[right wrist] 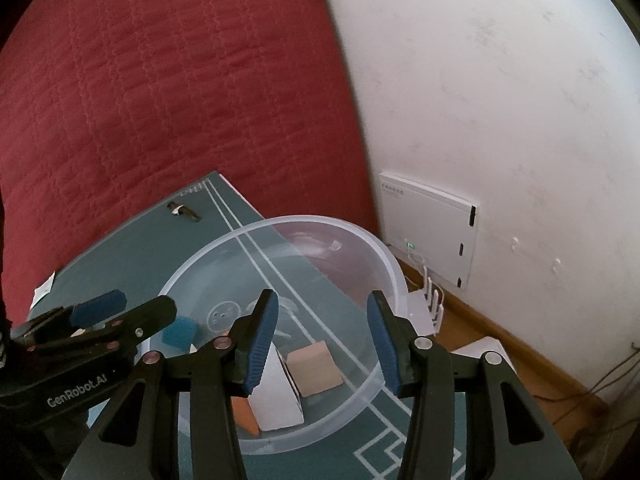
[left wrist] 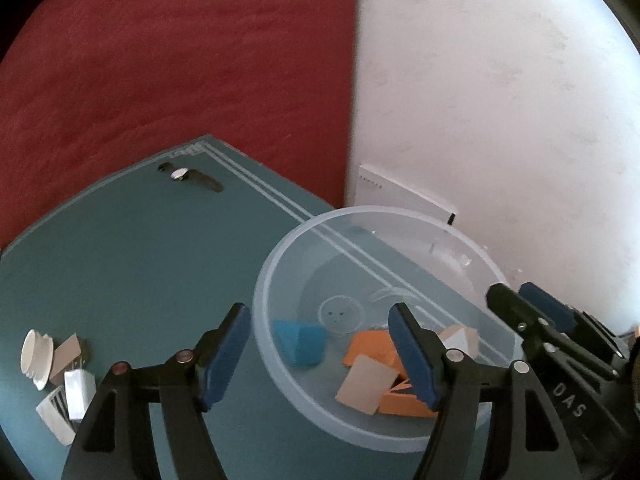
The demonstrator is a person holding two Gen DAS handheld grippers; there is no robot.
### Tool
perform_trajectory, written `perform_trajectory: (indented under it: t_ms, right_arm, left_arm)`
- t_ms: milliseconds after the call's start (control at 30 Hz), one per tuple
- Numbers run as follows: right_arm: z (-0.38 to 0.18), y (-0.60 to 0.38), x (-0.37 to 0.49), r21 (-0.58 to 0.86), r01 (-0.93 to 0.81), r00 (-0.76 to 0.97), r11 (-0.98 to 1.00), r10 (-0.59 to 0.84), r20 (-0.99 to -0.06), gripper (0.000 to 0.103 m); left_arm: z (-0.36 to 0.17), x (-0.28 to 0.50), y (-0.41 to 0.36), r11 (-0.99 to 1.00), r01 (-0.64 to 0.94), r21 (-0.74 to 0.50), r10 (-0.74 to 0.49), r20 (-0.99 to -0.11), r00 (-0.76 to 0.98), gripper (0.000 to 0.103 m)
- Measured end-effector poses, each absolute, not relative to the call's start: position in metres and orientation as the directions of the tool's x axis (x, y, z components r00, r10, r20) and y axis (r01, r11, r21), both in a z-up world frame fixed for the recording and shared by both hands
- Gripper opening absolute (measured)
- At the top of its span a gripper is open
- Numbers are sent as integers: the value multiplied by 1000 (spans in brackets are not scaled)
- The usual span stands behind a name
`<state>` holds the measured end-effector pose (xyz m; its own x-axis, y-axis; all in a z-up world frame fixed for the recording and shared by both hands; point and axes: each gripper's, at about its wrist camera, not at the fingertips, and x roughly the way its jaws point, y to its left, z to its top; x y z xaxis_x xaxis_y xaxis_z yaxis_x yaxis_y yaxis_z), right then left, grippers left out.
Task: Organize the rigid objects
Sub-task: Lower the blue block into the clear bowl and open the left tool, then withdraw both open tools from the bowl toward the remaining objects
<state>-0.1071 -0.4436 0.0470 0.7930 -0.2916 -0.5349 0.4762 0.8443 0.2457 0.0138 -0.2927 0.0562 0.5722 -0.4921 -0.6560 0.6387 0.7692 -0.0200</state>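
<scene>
A clear plastic bowl stands on the teal mat. Inside it lie a blue block, an orange block, a tan block and a white wedge. My left gripper hangs open over the bowl's near left side, above the blue block, with nothing between its fingers. My right gripper is open above the bowl's near right side, empty, over the wedge and tan block. Each gripper also shows in the other's view: the right gripper and the left gripper.
On the mat's left lie a white ribbed piece, a tan block and a white plug. A wristwatch lies at the far corner. A red bedspread and a white wall stand behind; a router sits on the floor.
</scene>
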Motion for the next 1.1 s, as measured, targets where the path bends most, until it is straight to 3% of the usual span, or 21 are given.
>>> perform_trajectory:
  t_ms: [667,1100]
  right_arm:
    - [45,-432,-106,230,457,797,859,-281,-535,48]
    - [46,-404,-94,197,387,815,901,-234,-530,53]
  left_arm:
    - [49,15,-261,833,553,-22,-420,-676,605,86]
    - [51,7,-231,870,493,2,-369,-661,654,87]
